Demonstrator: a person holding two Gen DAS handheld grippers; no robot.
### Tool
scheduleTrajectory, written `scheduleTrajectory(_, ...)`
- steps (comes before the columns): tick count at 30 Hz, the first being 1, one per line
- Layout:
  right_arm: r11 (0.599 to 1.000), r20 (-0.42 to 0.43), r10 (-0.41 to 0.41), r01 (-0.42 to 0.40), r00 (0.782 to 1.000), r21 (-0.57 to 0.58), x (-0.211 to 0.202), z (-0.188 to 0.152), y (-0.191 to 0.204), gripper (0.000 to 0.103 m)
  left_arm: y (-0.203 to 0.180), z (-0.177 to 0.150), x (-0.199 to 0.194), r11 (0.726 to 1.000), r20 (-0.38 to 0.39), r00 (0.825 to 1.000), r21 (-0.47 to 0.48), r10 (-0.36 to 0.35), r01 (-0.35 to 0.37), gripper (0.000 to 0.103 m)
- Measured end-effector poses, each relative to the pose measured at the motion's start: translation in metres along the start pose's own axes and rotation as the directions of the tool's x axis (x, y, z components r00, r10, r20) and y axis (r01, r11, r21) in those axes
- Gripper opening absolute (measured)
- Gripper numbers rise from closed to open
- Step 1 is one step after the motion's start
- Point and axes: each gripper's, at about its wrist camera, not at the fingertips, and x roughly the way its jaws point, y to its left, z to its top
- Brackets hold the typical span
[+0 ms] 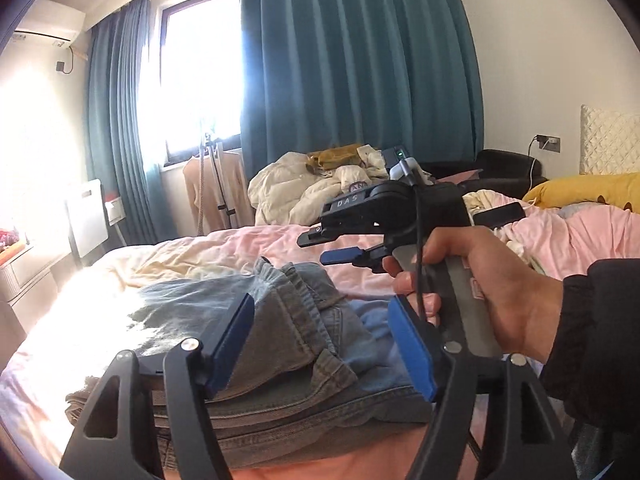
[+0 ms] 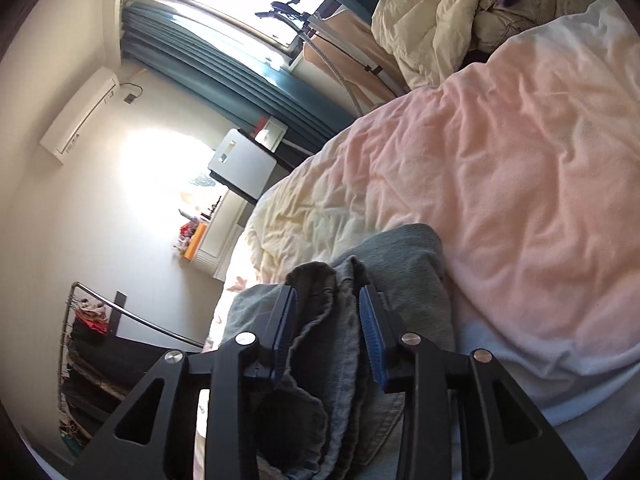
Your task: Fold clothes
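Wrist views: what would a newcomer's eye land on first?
The folded denim jeans on the pink bedsheet, framed by the wide-open left tongs. In the right wrist view, the right tongs straddle a bunched denim edge. Behind, teal curtains flank a glaring window.

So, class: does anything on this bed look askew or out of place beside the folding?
Yes. The folded jeans sit neatly on the pink duvet, but a rumpled heap of cream clothing lies unfolded at the far end, with a mustard garment dumped on top.
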Motion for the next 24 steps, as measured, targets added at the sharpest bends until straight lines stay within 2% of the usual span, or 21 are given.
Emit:
scheduleTrajectory(2, 0.998, -0.018, 0.055, -0.055, 0.998, 0.015, 0.004, 0.001, 0.006, 0.050, 0.012, 0.005, 0.017, 1.000, -0.060, 0.998, -0.002, 0.019, -0.020, 0.071)
scheduleTrajectory(4, 0.997, -0.054, 0.079, -0.079, 0.995, 0.010, 0.015, 0.000, 0.013, 0.061, 0.020, 0.002, 0.021, 0.999, -0.121, 0.992, -0.002, 0.046, -0.046, 0.071)
scheduleTrajectory(5, 0.997, -0.069, 0.073, -0.073, 0.995, 0.001, 0.021, -0.001, 0.014, 0.063, 0.024, 0.001, 0.025, 0.998, -0.145, 0.988, -0.008, 0.053, -0.055, 0.071)
scheduleTrajectory(11, 0.999, -0.159, 0.012, -0.020, 0.987, -0.046, 0.059, -0.015, 0.008, 0.063, 0.040, -0.012, 0.053, 0.997, -0.235, 0.972, -0.061, 0.022, -0.037, 0.071)
scheduleTrajectory(12, 0.999, -0.156, 0.025, -0.031, 0.987, -0.040, 0.061, -0.016, 0.007, 0.063, 0.042, -0.014, 0.058, 0.997, -0.246, 0.969, -0.060, 0.023, -0.038, 0.065)
scheduleTrajectory(13, 0.999, -0.152, 0.037, -0.043, 0.988, -0.034, 0.064, -0.018, 0.006, 0.062, 0.044, -0.016, 0.063, 0.997, -0.260, 0.965, -0.063, 0.022, -0.040, 0.058)
scheduleTrajectory(15, 0.998, -0.149, 0.038, -0.044, 0.988, -0.039, 0.066, -0.020, 0.007, 0.045, 0.052, -0.019, 0.069, 0.994, -0.287, 0.958, -0.098, 0.015, -0.045, 0.034)
scheduleTrajectory(16, 0.998, -0.151, 0.017, -0.027, 0.988, -0.062, 0.067, -0.021, 0.012, 0.032, 0.057, -0.019, 0.069, 0.992, -0.291, 0.957, -0.117, 0.009, -0.045, 0.026)
scheduleTrajectory(17, 0.996, -0.149, -0.011, -0.003, 0.989, -0.091, 0.067, -0.022, 0.016, 0.022, 0.062, -0.019, 0.068, 0.990, -0.285, 0.959, -0.136, 0.002, -0.042, 0.011)
scheduleTrajectory(18, 0.993, -0.135, -0.038, 0.022, 0.990, -0.120, 0.065, -0.023, 0.021, 0.015, 0.067, -0.018, 0.066, 0.987, -0.279, 0.960, -0.154, -0.006, -0.039, 0.004)
scheduleTrajectory(22, 0.993, -0.077, -0.037, 0.027, 0.996, -0.115, 0.042, -0.017, 0.032, 0.008, 0.081, -0.004, 0.045, 0.977, -0.181, 0.980, -0.209, -0.085, 0.046, 0.002)
scheduleTrajectory(24, 0.995, -0.042, -0.018, 0.014, 0.999, -0.103, 0.022, -0.012, 0.040, 0.007, 0.081, 0.003, 0.032, 0.977, -0.130, 0.985, -0.198, -0.110, 0.083, 0.002)
